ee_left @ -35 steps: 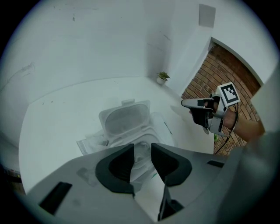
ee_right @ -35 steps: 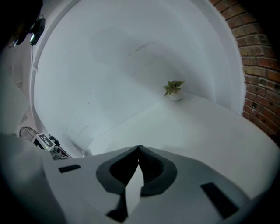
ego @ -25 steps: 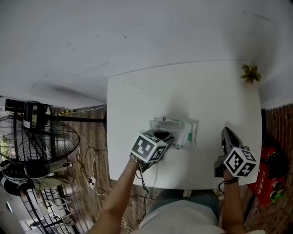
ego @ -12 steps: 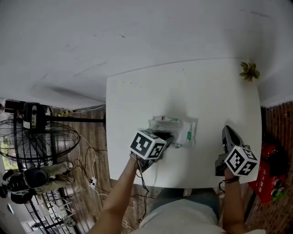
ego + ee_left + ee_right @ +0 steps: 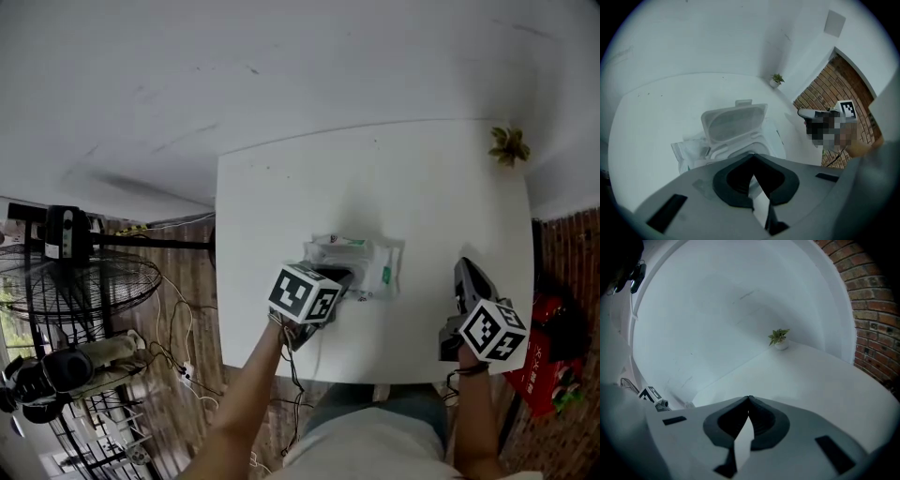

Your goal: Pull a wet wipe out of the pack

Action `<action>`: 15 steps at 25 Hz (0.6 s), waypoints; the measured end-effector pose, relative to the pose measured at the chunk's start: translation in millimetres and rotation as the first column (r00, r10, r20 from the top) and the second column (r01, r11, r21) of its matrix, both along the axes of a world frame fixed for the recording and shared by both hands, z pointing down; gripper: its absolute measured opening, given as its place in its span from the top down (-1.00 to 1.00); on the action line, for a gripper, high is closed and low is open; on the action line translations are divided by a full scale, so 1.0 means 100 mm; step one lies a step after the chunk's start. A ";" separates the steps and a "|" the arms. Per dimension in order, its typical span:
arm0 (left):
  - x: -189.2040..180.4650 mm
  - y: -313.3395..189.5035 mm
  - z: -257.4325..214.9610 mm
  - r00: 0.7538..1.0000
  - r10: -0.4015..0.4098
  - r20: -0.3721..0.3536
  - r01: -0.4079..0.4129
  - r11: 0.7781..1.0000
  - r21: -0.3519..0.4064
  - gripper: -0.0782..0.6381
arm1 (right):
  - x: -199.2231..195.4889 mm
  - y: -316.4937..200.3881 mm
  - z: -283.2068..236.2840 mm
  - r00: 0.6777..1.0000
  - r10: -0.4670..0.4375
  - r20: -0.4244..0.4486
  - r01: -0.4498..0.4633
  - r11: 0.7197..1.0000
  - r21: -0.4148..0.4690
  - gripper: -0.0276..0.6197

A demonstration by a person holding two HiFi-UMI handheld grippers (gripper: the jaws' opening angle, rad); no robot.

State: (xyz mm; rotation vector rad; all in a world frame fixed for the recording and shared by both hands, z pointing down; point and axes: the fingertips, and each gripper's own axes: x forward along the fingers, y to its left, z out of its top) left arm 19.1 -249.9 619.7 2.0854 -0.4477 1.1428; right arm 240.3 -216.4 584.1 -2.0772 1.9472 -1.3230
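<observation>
A white wet wipe pack (image 5: 367, 265) lies mid-table with its flip lid (image 5: 733, 123) standing open. My left gripper (image 5: 345, 278) points steeply down at the pack's opening. Its jaws have just been closing, and the tips (image 5: 752, 155) now meet there. They hide the opening, so I cannot see whether a wipe is caught between them. My right gripper (image 5: 464, 268) rests on the table to the right of the pack, apart from it. Its jaws (image 5: 749, 398) are shut with nothing between them. It also shows as the right gripper (image 5: 804, 113) in the left gripper view.
The white table (image 5: 422, 187) stands against a white wall. A small potted plant (image 5: 509, 145) sits at its far right corner. A floor fan (image 5: 84, 291) and cables lie on the floor at left. Red things (image 5: 551, 370) lie on the floor at right.
Both grippers and the pack stay where they were in the head view. The closing of the left jaws is too small to make out there.
</observation>
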 end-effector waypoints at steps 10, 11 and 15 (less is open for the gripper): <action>0.01 -0.03 -0.05 0.999 -0.046 -0.030 0.047 0.998 0.051 0.75 | 0.01 0.04 -0.06 1.000 0.004 -0.015 -0.004 1.000 0.007 0.91; 0.00 -0.04 -0.06 0.998 -0.051 -0.030 0.053 0.997 0.059 0.75 | 0.00 0.04 -0.08 1.000 0.002 -0.016 -0.002 1.000 0.009 0.91; -0.02 -0.07 -0.09 0.996 -0.081 -0.037 0.084 0.993 0.085 0.75 | -0.03 0.04 -0.11 1.000 -0.005 -0.016 0.006 1.000 0.016 0.91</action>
